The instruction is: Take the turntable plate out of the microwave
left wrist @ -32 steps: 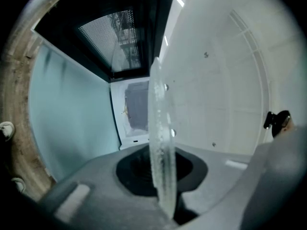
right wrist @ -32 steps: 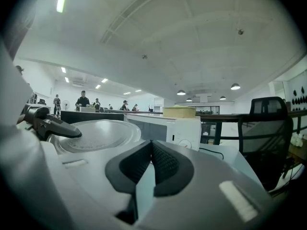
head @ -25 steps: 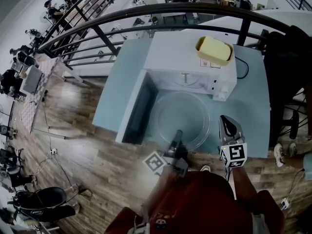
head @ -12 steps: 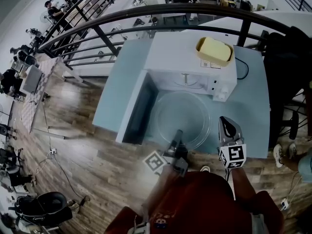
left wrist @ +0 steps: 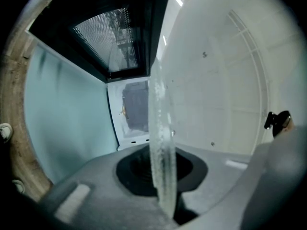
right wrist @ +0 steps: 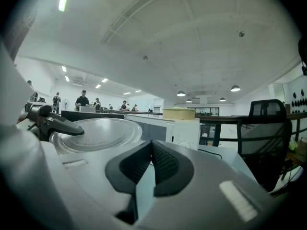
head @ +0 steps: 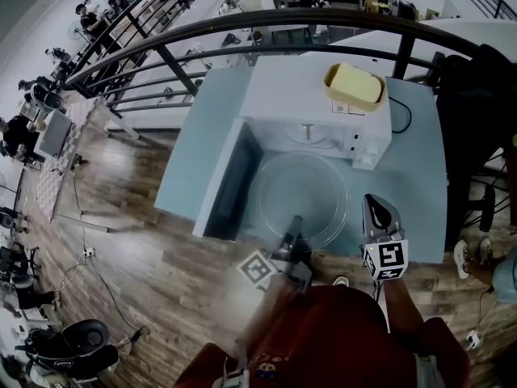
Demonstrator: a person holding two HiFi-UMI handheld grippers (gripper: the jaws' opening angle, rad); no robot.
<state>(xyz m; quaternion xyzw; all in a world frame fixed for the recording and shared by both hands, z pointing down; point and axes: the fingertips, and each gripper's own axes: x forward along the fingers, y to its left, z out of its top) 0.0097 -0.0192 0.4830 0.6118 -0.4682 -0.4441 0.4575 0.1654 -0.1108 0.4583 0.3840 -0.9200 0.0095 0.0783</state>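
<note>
The clear glass turntable plate [head: 300, 199] is out in front of the open white microwave [head: 311, 111], level above the pale blue table [head: 420, 176]. My left gripper [head: 292, 231] is shut on the plate's near rim; in the left gripper view the rim [left wrist: 160, 152] runs edge-on between the pads, with the microwave cavity beyond. My right gripper [head: 376, 208] is shut and empty, to the right of the plate and apart from it. In the right gripper view the plate [right wrist: 98, 132] lies to the left with the left gripper's fingers [right wrist: 55, 122] on it.
The microwave door [head: 229, 180] hangs open to the left. A yellow lidded box [head: 354, 84] sits on top of the microwave. A curved dark railing [head: 266, 23] runs behind the table, and a black chair [right wrist: 264, 133] stands to the right. People stand far off in the hall.
</note>
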